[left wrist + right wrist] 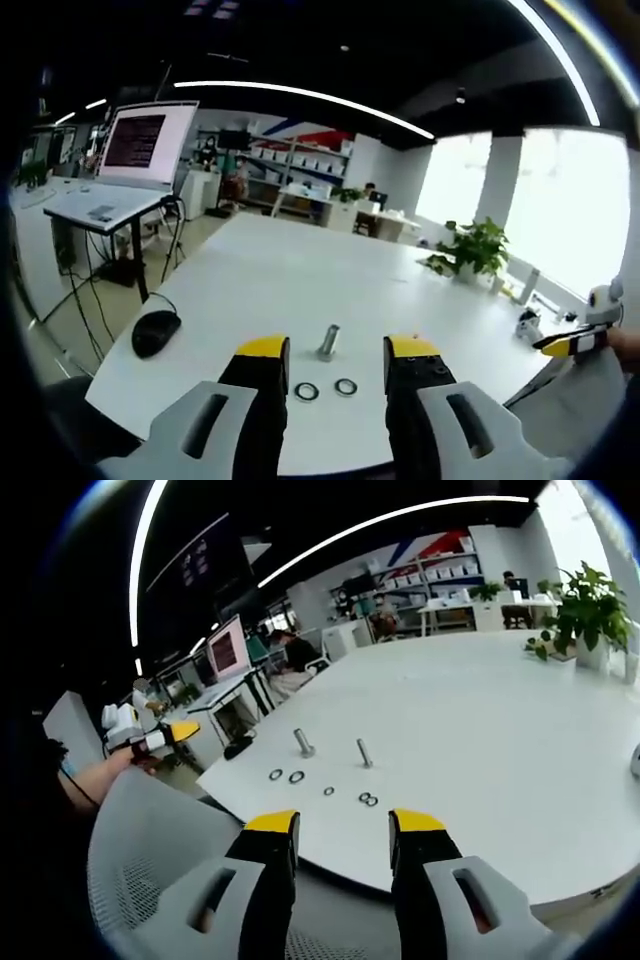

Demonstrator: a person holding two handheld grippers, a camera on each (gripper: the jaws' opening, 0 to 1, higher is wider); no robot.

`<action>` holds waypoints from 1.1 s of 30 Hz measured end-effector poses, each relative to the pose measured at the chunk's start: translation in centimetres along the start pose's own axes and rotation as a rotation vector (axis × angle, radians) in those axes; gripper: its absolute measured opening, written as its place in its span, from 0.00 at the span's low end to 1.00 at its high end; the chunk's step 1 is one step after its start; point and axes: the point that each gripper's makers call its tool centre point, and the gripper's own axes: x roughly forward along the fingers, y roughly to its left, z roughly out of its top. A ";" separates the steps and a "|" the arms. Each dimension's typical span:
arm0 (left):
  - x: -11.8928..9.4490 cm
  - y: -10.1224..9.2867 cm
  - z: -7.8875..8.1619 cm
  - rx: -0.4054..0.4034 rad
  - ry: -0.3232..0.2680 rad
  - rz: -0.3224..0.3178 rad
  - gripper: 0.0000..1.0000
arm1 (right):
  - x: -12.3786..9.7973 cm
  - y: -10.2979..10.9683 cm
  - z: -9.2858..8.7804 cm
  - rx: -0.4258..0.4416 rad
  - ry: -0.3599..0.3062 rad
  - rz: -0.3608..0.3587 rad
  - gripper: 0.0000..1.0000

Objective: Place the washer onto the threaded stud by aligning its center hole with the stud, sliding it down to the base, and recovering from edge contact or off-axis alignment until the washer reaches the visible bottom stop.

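Your left gripper (337,350) hangs over the near edge of the white table (300,270), jaws spread wide and holding nothing. Straight ahead, centred between the jaws, stands a threaded stud (329,341), with two washers (326,389) lying flat just short of it, nearer your jaw tips. A black mouse (155,331) sits off to the left. Your right gripper (343,827) is back off the table edge, jaws likewise apart and empty. Ahead of it stand two studs (334,747) with loose washers (320,785) scattered in front, none threaded on.
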 end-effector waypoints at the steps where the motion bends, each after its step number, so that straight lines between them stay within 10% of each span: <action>1: -0.1 0.0 0.0 -0.001 -0.003 -0.001 0.35 | 0.0 0.1 -0.1 -0.001 0.008 0.006 0.38; 11: -0.2 -0.2 -0.1 -0.009 -0.003 -0.006 0.35 | 0.1 1.0 -0.6 -0.062 0.063 0.043 0.39; 18: -0.2 -0.2 -0.2 -0.004 0.006 -0.009 0.35 | 0.0 3.6 -2.6 -0.173 0.228 0.246 0.39; 33: -0.1 -0.1 -0.4 0.011 0.014 -0.015 0.34 | 2.4 3.7 1.2 -0.372 0.249 0.286 0.37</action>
